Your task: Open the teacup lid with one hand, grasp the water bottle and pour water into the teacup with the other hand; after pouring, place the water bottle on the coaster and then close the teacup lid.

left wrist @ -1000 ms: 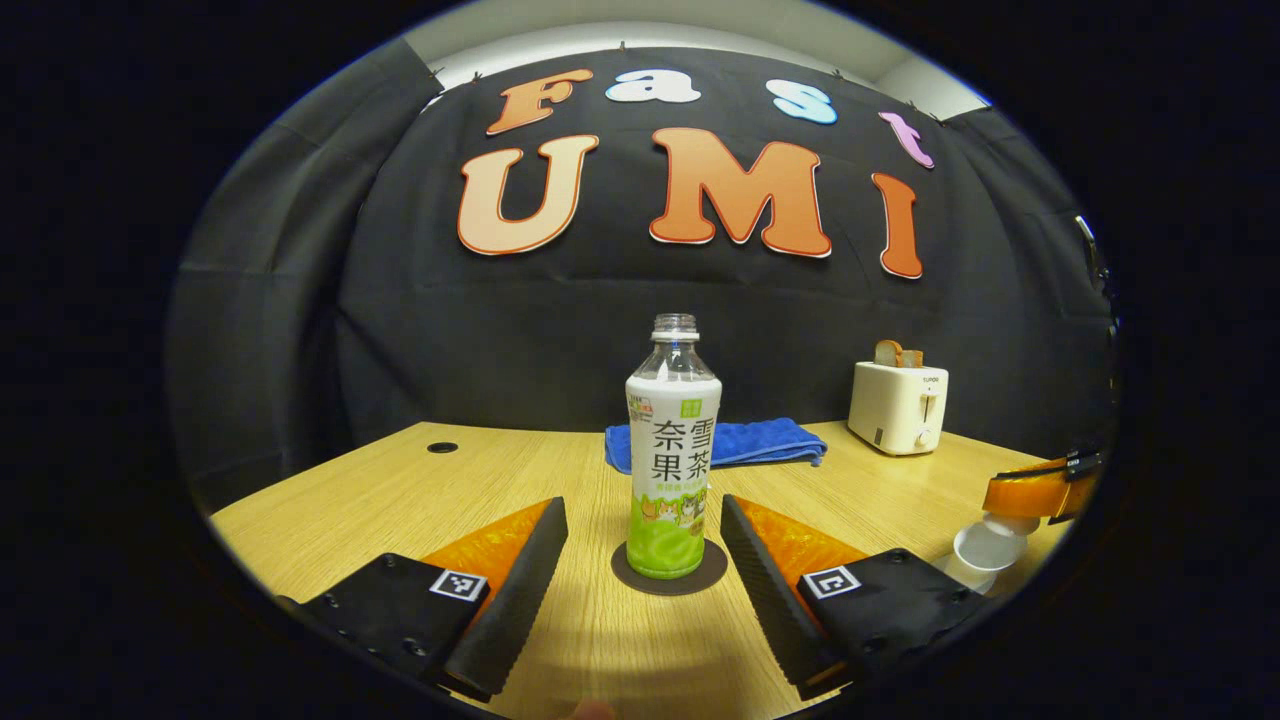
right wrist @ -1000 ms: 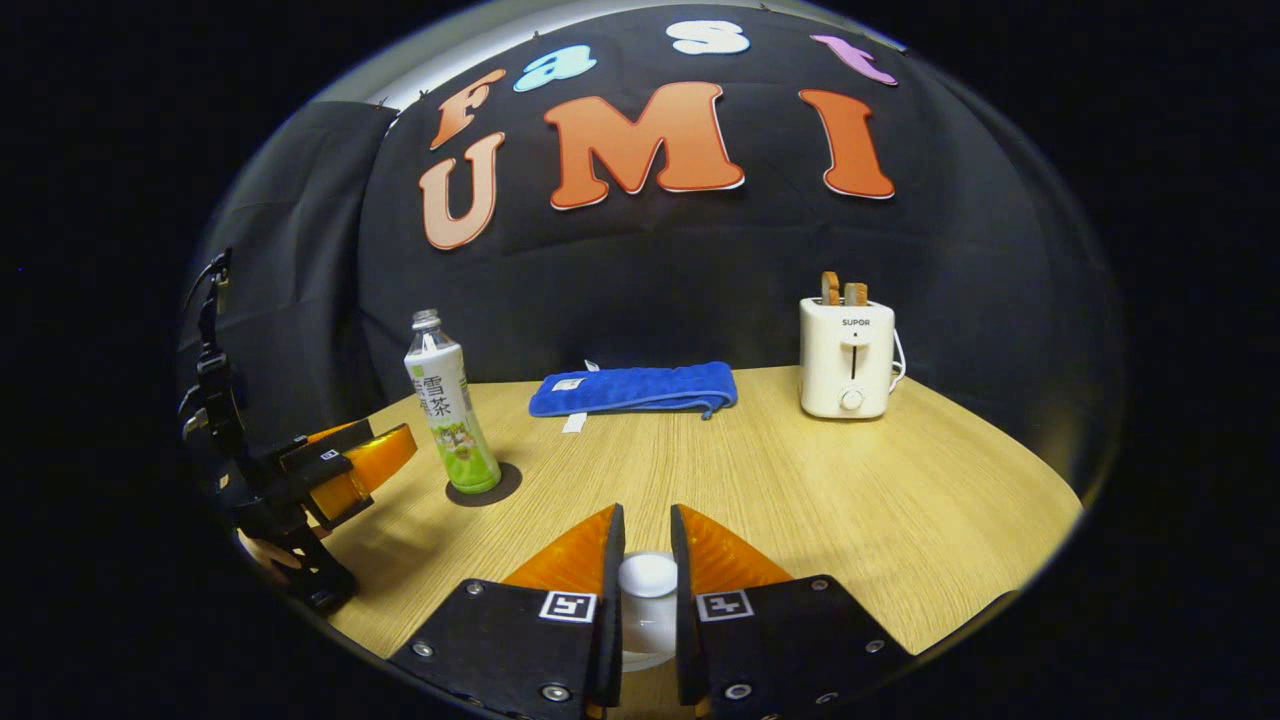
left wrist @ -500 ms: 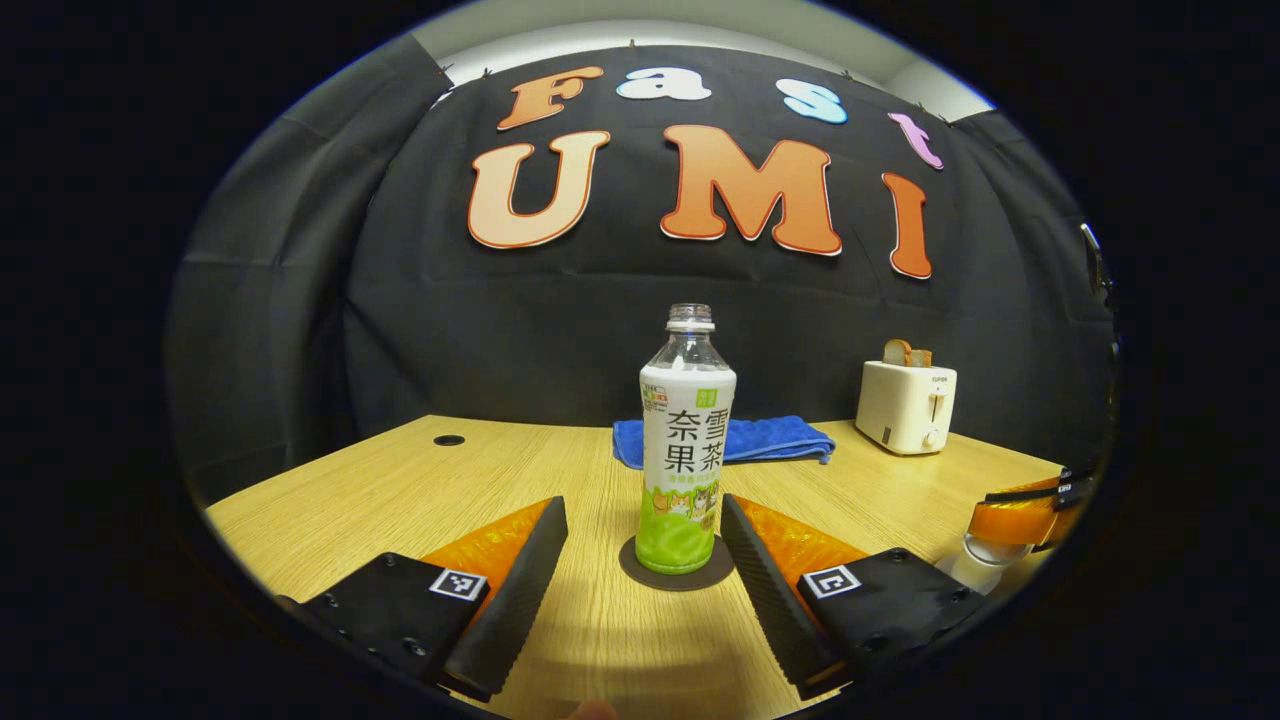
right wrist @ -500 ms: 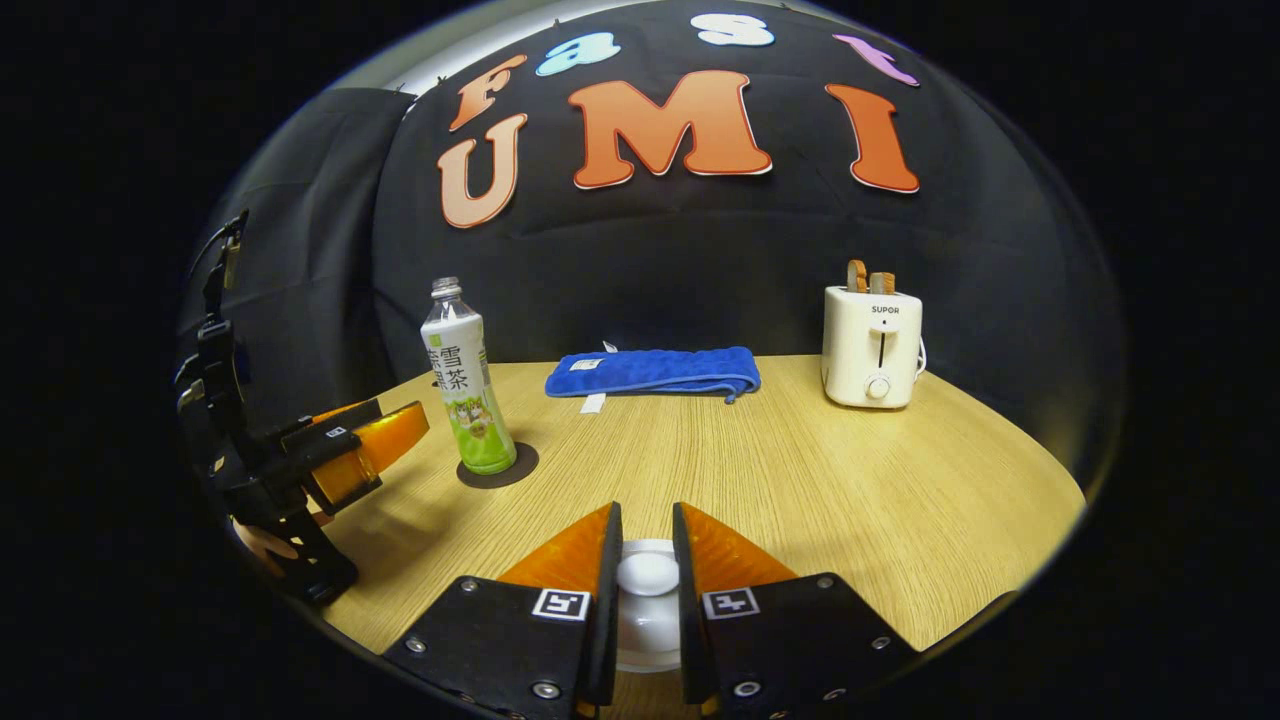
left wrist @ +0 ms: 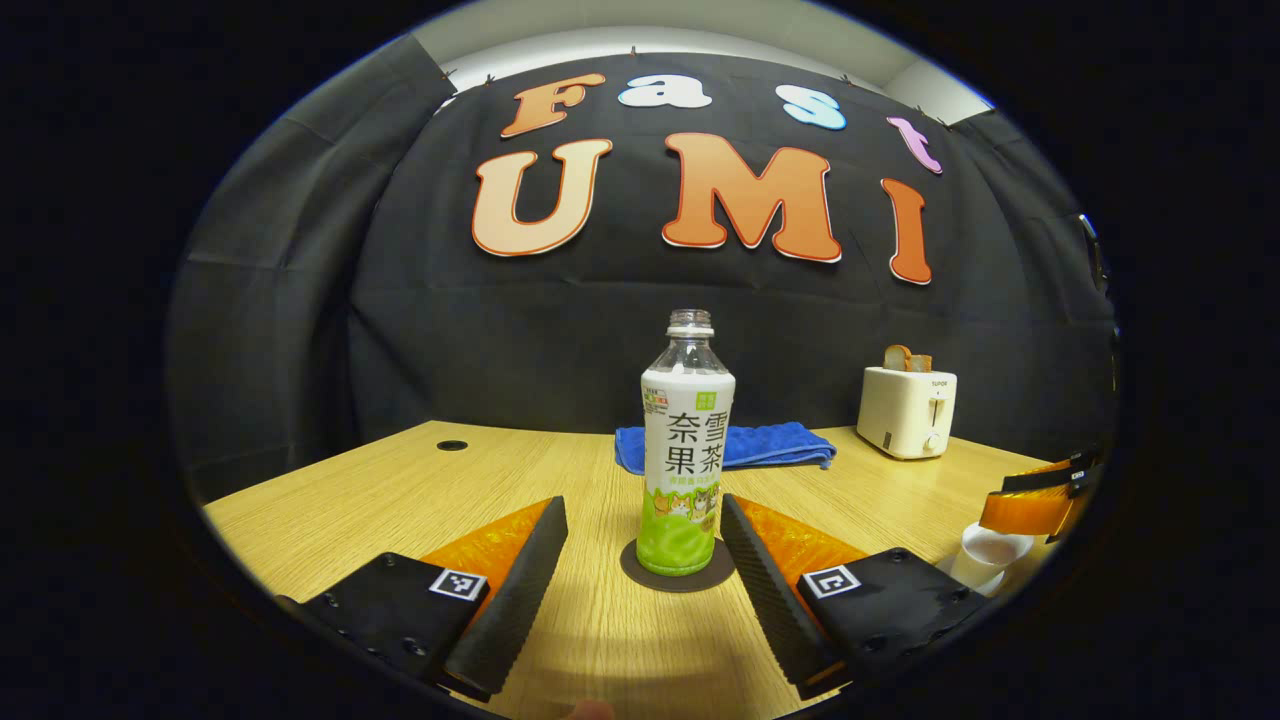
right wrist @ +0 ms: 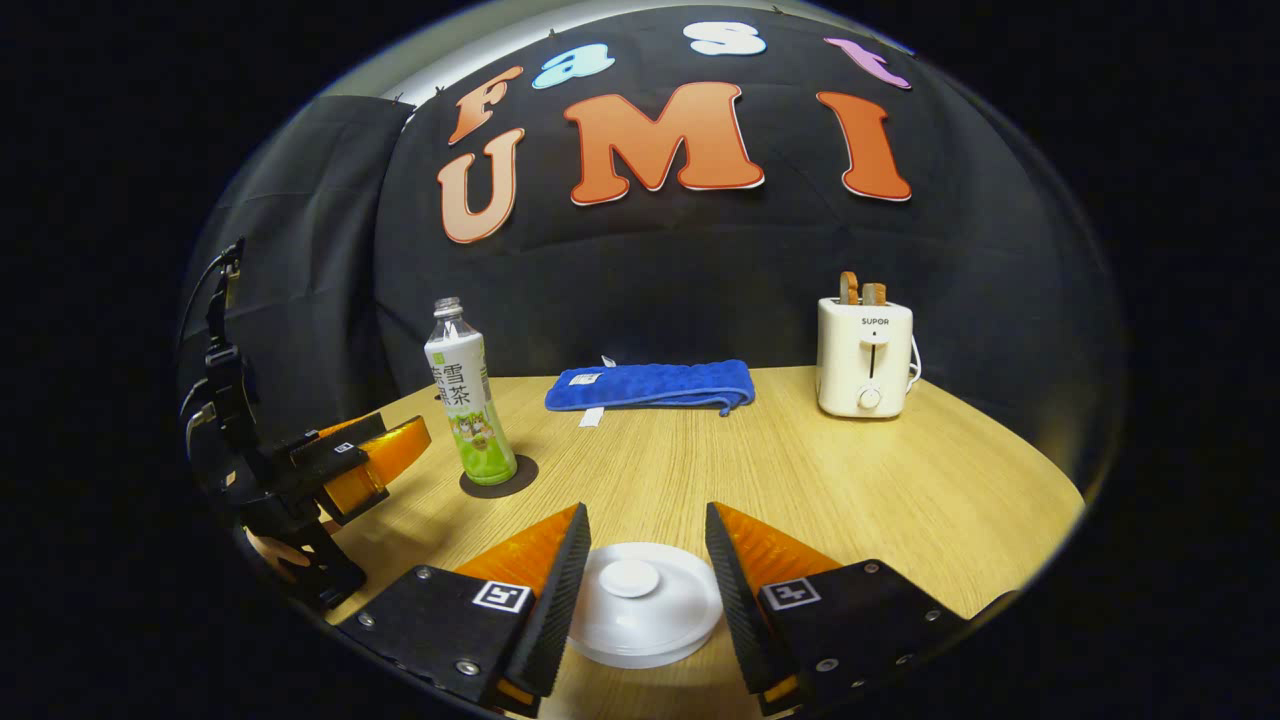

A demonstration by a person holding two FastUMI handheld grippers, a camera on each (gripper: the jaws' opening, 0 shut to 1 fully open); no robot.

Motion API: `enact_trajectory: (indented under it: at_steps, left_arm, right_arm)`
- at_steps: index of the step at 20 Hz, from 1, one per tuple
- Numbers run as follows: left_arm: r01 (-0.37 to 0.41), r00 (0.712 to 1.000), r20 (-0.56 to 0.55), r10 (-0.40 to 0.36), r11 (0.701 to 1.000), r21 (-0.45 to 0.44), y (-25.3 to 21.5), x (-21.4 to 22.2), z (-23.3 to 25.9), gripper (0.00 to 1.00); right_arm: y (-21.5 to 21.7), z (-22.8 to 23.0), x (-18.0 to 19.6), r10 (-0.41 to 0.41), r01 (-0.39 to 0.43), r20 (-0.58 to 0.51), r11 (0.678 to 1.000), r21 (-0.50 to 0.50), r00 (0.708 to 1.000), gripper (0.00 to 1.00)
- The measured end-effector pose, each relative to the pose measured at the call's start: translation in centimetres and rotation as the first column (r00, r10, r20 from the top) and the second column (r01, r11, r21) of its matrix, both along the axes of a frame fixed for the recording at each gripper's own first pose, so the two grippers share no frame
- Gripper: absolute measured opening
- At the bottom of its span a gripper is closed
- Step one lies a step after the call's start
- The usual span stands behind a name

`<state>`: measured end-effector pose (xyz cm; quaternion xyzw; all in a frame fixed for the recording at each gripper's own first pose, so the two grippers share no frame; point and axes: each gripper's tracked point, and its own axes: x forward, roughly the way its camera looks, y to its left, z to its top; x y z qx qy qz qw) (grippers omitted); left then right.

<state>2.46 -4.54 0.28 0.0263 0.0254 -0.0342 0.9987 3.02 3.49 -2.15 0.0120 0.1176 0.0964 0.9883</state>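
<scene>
I am holding my left claw (left wrist: 642,560) spread wide and low over the pale wood-grain counter (left wrist: 400,490), its ribbed fingers (left wrist: 520,585) standing on either side of the water bottle (left wrist: 685,455) without touching it. The bottle is a clear plastic cylinder with a glossy printed sleeve, white above and green below; it is standing upright, its long axis vertical and its uncapped neck pointing straight up. It is sitting on the coaster (left wrist: 690,580), a thin dark round disc lying flat on the wood.

My right claw (right wrist: 640,590) is also gaping, gripping nothing. The teacup lid (right wrist: 640,605) is lying between its fingers: a smooth white round disc with a small raised knob in the middle, facing up. I cannot tell from here what is beneath it. In the left gripper view, a white teacup (left wrist: 985,555) is showing at the far right under the other claw.

Farther back, a soft blue towel (right wrist: 650,385) is lying folded in a long strip, and a boxy cream toaster (right wrist: 865,355) is holding two slices of bread.
</scene>
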Motion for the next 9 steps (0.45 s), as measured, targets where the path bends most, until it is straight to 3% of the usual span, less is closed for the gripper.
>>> enact_trajectory:
  at_steps: [2, 9]
  left_arm:
    - [-0.007, 1.000, 0.006, 0.007, 1.000, 0.007, 0.0, 0.0, 0.1, 0.99]
    - [-0.018, 1.000, 0.017, 0.018, 0.999, 0.026, 0.1, -0.1, 0.1, 0.99]
  right_arm:
    - [-1.3, 0.3, 0.1, -0.020, 0.021, 0.009, 1.000, -0.022, 1.000, 0.79]
    - [-2.9, 1.0, 0.0, -0.048, 0.049, 0.042, 0.998, -0.039, 0.998, 0.97]
